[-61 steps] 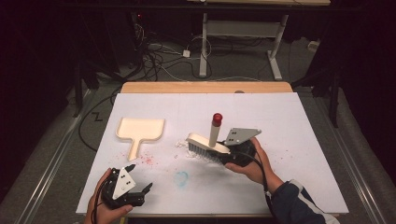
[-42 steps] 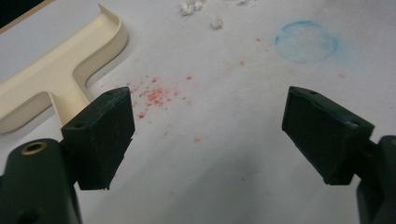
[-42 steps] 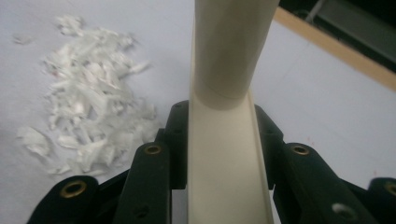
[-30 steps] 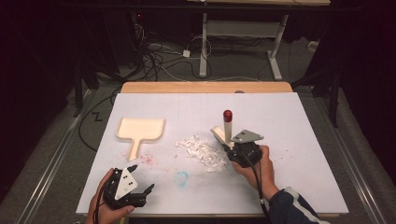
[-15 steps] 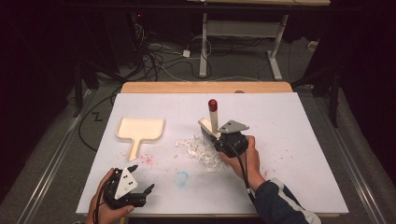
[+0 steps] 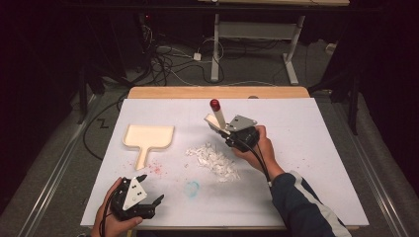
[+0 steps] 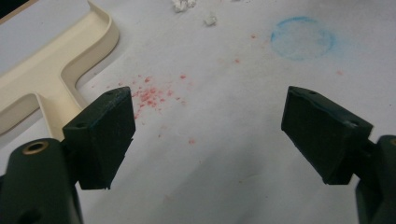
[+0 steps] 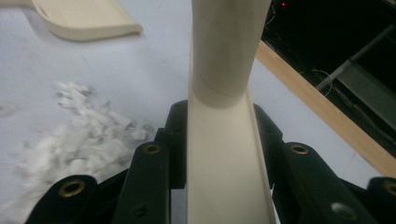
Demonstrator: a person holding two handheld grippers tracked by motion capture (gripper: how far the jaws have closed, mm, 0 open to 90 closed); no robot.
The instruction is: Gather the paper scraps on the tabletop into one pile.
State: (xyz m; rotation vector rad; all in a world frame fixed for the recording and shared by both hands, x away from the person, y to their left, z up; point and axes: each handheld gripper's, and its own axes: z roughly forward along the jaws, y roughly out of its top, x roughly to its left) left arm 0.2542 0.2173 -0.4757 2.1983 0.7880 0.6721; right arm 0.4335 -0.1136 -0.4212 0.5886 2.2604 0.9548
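Note:
A cream hand brush (image 6: 217, 118) with a red-tipped handle (image 6: 215, 104) stands tilted in my right gripper (image 6: 225, 130), just behind and right of a pile of white scraps (image 6: 213, 159). My right gripper (image 8: 224, 140) is shut on the brush body (image 8: 223, 177), with the scraps (image 8: 79, 130) lower left. A cream dustpan (image 6: 148, 136) lies flat left of the pile. At the front left, my left gripper (image 6: 152, 190) is held open. My left gripper (image 7: 210, 126) has nothing between its jaws, and the dustpan handle (image 7: 51, 70) lies just beyond its left jaw.
White paper (image 6: 306, 148) covers the table, with a wooden edge (image 6: 217, 92) at the back. A blue circle mark (image 6: 191, 187) and red specks (image 6: 155, 169) lie between the pile and my left gripper. Cables and desk legs fill the dark floor beyond.
My right gripper has carried the brush left and toward the back, from the right of the scraps to behind them. The left gripper has kept still.

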